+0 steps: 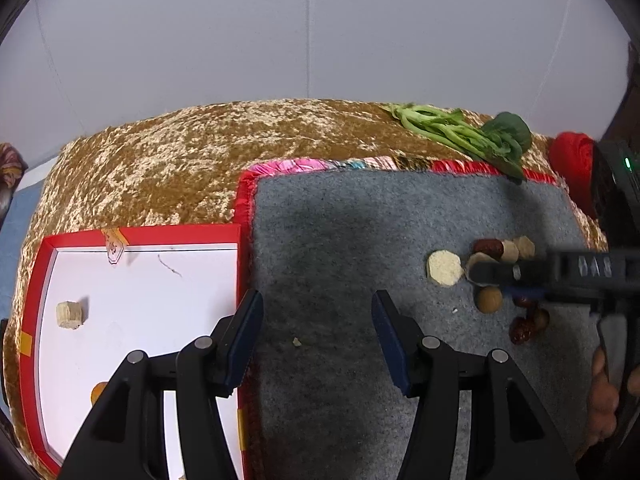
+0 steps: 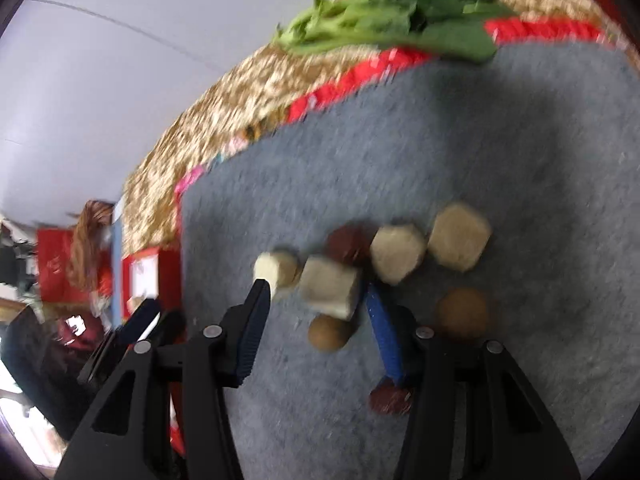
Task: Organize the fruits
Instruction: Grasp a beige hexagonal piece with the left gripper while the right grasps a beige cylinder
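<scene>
A plain pale wall stands behind a table draped in a gold cloth (image 1: 168, 160), with a grey mat (image 1: 360, 220) edged in red laid over its right part. To the left of the mat I see a red-rimmed tray (image 1: 144, 236) with a white floor; a small tan block (image 1: 70, 314) lies in it toward the left, and an orange thing shows at its near edge, mostly hidden behind my left tool. A bunch of leafy greens (image 1: 472, 134) rests at the far right of the cloth, its leaf tips over the mat's border.

My left gripper (image 1: 318, 340) hangs over the seam between tray and mat, jaws spread wide with nothing between them.

The fruit pile (image 2: 384, 264) sits on the right side of the mat: pale hexagonal chunks, dark red dates and round brown fruits close together. My right gripper (image 2: 316, 292) is low over that pile, jaws apart, with one pale chunk (image 2: 330, 286) between the fingers; the view is blurred and I cannot tell whether either finger touches it. A brown round fruit (image 2: 328, 332) lies just near of that chunk.
</scene>
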{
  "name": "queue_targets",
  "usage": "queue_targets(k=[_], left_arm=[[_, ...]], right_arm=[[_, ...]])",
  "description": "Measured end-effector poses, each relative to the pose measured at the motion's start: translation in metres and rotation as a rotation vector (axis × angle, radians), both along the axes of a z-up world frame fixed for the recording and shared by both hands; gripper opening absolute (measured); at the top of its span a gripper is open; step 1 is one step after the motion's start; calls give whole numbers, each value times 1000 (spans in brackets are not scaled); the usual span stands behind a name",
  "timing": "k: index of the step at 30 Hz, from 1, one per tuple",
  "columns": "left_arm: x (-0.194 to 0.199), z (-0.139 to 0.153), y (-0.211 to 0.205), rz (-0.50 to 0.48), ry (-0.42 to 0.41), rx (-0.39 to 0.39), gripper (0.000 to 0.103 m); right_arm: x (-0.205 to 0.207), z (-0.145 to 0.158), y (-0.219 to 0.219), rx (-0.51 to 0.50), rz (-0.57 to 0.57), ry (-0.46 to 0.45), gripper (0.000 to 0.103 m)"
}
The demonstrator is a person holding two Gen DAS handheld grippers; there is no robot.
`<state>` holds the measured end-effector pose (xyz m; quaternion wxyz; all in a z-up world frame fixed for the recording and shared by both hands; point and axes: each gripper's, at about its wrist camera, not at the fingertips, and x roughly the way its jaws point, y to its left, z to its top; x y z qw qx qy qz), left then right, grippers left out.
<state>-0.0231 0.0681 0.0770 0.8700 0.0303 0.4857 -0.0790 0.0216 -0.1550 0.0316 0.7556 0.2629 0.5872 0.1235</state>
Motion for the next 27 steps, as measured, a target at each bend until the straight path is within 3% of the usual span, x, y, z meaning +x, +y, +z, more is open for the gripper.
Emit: queue_targets(k=[6, 9, 10, 17, 27], left_arm=[[0, -2, -8, -31, 5, 10, 57], [-1, -3, -14, -53, -2, 16, 57], [-2, -3, -18, -66, -4, 18, 57], [-1, -7, -41, -149, -3, -7, 57], [11, -21, -75, -232, 2, -38, 58]], right_arm=[[3, 1, 13, -102, 27, -11, 51], [5, 1, 16, -145, 54, -9, 37], [7, -1, 18, -137, 53, -9, 32], [3, -5, -22, 93, -18, 3, 31], [-15, 25, -58, 130, -54, -74, 30]])
